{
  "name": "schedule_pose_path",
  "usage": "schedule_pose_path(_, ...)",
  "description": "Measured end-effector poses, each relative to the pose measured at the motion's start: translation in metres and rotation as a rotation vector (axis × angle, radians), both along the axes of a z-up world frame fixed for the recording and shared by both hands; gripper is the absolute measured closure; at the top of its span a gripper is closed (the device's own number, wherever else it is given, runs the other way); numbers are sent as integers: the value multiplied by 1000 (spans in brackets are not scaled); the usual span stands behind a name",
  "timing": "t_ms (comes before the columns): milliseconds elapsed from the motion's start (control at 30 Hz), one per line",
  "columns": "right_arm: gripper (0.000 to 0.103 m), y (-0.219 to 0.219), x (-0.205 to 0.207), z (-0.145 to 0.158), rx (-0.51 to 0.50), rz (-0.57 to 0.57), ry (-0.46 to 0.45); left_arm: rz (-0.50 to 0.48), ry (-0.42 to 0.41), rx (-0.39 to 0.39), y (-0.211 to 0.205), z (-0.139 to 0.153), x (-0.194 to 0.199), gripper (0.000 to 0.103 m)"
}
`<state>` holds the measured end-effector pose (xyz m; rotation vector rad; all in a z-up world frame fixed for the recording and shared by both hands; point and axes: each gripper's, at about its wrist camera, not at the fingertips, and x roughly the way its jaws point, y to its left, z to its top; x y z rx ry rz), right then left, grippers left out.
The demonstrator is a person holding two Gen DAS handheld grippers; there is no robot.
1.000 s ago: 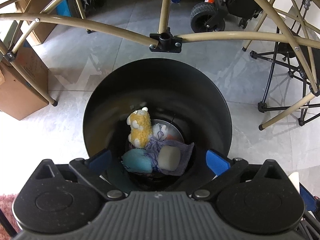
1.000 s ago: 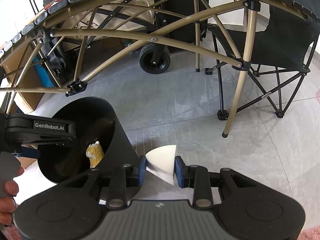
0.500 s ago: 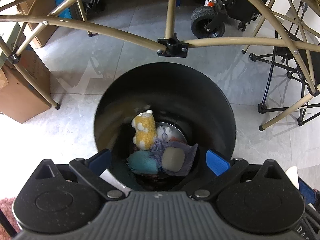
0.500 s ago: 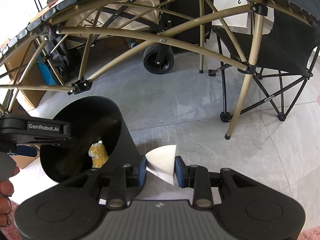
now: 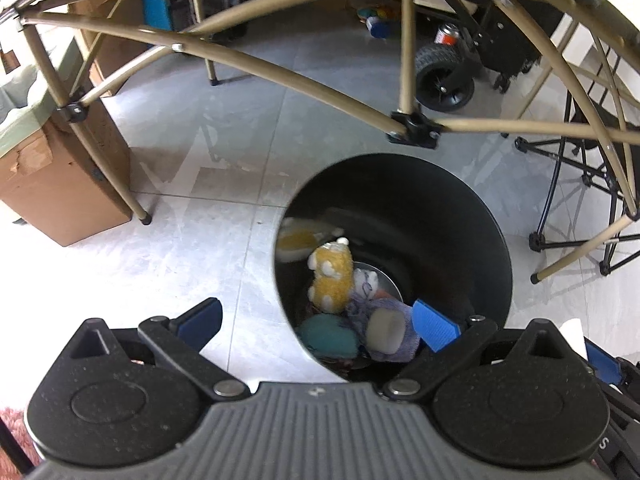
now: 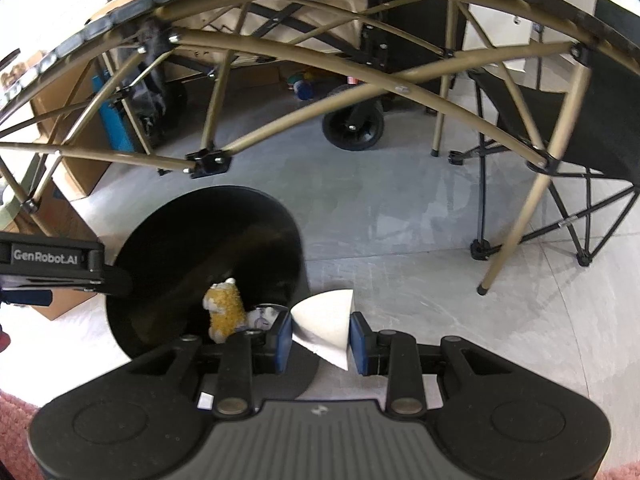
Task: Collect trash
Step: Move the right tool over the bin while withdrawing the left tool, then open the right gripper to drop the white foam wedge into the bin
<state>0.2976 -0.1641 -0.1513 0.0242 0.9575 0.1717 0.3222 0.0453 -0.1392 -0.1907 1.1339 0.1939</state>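
Note:
A black round trash bin (image 5: 472,232) stands on the grey tiled floor; it also shows in the right wrist view (image 6: 168,240). Inside lie a yellow plush toy (image 5: 332,276), a teal item (image 5: 328,336), a purple cloth (image 5: 396,352) and a grey pad (image 5: 386,334). My left gripper (image 5: 316,322) is open and empty, its right finger over the bin's rim, its left finger over the floor. My right gripper (image 6: 320,336) is shut on a folded white paper (image 6: 326,322), held just right of the bin's opening.
A tan metal table frame (image 5: 280,72) arches overhead close behind the bin. A cardboard box (image 5: 68,184) stands at the left. A black folding chair (image 6: 560,128) is at the right, a wheeled cart (image 6: 354,128) behind. Pink rug edge (image 5: 12,424) lies nearest me.
My left gripper has shifted left, so the bin now sits to the right in its view. My right gripper has moved toward the bin with the white paper still held.

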Motion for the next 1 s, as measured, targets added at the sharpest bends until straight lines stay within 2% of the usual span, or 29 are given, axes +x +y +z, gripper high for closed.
schedule_pose_path(567, 73, 91, 19, -2, -25, 114, 31, 80, -37, -18, 69, 7, -27, 0)
schedule_pose_path(1000, 73, 124, 30, -17, -41, 121, 90, 103, -18, -29, 95, 2, -40, 0)
